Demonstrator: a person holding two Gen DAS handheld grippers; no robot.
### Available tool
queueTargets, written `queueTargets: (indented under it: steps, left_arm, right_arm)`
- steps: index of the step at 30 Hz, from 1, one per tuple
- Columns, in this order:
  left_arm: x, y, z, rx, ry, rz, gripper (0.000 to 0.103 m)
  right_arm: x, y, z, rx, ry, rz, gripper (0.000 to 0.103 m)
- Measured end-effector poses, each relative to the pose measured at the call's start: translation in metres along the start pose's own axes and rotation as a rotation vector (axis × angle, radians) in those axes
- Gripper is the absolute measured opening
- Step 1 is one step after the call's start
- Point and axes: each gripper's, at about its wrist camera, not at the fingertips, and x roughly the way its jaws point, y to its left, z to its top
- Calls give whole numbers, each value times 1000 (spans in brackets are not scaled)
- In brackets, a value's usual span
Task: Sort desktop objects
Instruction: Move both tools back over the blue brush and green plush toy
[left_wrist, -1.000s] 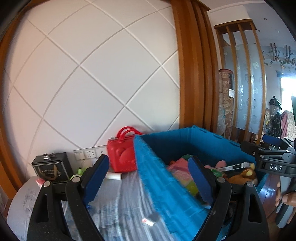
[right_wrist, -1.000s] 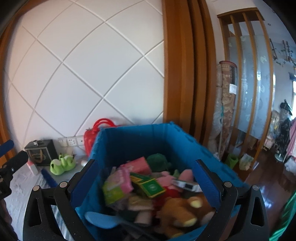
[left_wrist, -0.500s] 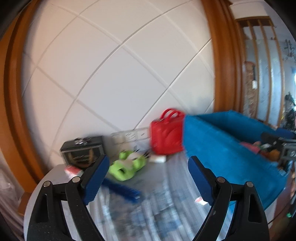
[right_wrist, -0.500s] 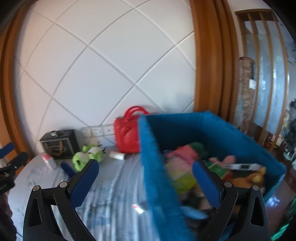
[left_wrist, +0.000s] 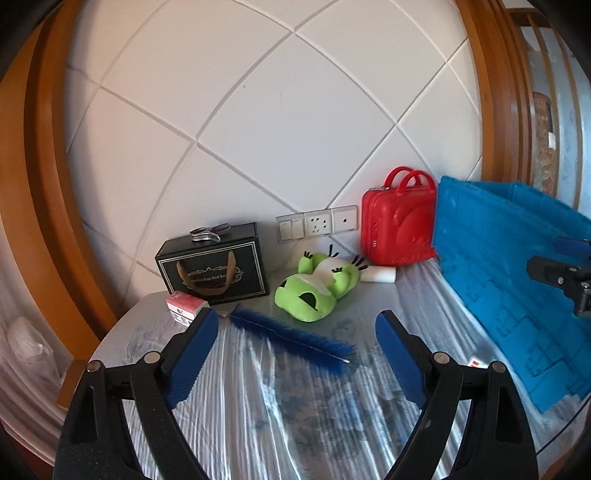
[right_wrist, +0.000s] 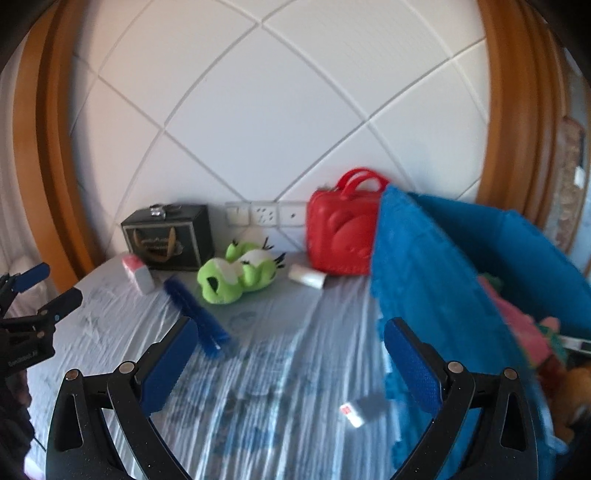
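Note:
My left gripper (left_wrist: 295, 336) is open and empty above the table, a little short of a blue bristle brush (left_wrist: 291, 334). A green frog plush (left_wrist: 314, 291) lies beyond the brush. My right gripper (right_wrist: 290, 349) is open and empty; in its view the brush (right_wrist: 195, 314) and the frog (right_wrist: 232, 275) lie left of centre. The blue bin (right_wrist: 424, 280) holding toys stands at the right, and it also shows in the left wrist view (left_wrist: 498, 280). A small red-and-white box (left_wrist: 184, 306) lies at the left, and shows in the right wrist view (right_wrist: 136, 273).
A black gift box (left_wrist: 214, 266) with a metal clip on top and a red toy case (left_wrist: 399, 232) stand against the wall. A white roll (right_wrist: 306, 277) lies by the case. A small white card (right_wrist: 352, 410) lies near the bin. The table (left_wrist: 258, 406) has a wrinkled plastic cover.
Both grippers have swung left, away from the blue bin, toward the brush and the frog. Both stay open and empty.

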Motion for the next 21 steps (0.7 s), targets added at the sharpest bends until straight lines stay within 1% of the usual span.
queueTargets:
  steps: [2,7,9,15,21]
  left_arm:
    - [16,2,-2,-9,18,-7,88]
    - [58,1,-4,-3,47,-4,88]
    - [82,1,-7,-8,81,-3,88]
    - [147,5,-18,-36,160,0,88]
    - [214,15,-29,-57,235,26,88]
  right_arm:
    - [21,0,4,-9,20,21,102]
    - [71,3,15,-18,38,67,102]
    - [94,5,17,-23,60,87,102]
    - [174,8,8,-20,155,102,102]
    - [239,16,5,-14,197,122,102]
